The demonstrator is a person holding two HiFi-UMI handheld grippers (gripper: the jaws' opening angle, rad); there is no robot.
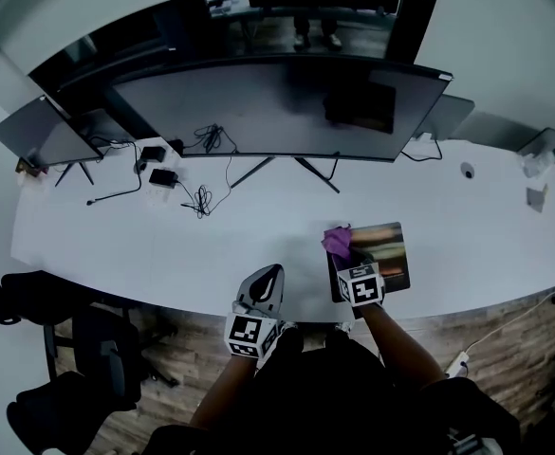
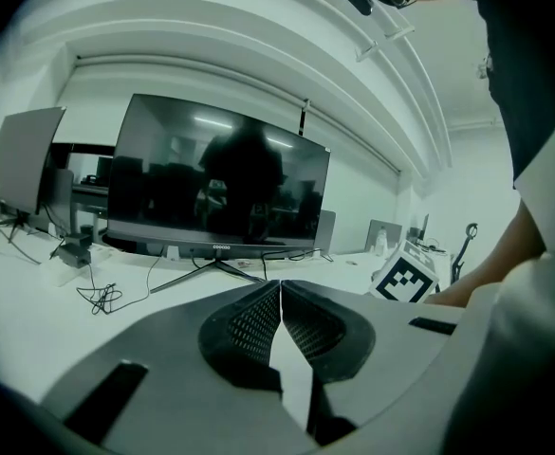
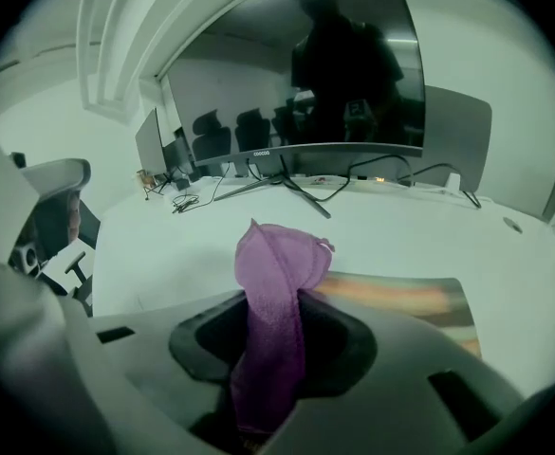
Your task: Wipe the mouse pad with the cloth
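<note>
Nearest to the head camera are the left tool (image 1: 268,278) and the right tool (image 1: 349,254), both of grey moulded plastic, each with a cube of square markers. The long white table (image 1: 116,240) has a smooth top and a curved front edge. On it stands a wide curved monitor (image 1: 277,112), dark and glossy, on a thin splayed foot. The mouse pad (image 1: 388,254) is a flat rectangle with rounded corners and a blurred print of warm and dark bands. It lies near the front edge of the table, on the person's right side.

The right tool is at the left side of the mouse pad, and its jaws are clamped on the cloth (image 1: 337,240). This cloth is purple with a fine woven texture, and it stands up out of the jaws as a crumpled bunch. The left tool is at the front edge of the table, apart from the mouse pad. Its dotted black jaws meet at the tips with nothing between them. Thin black cables (image 1: 201,197) lie tangled in front of the monitor.
</note>
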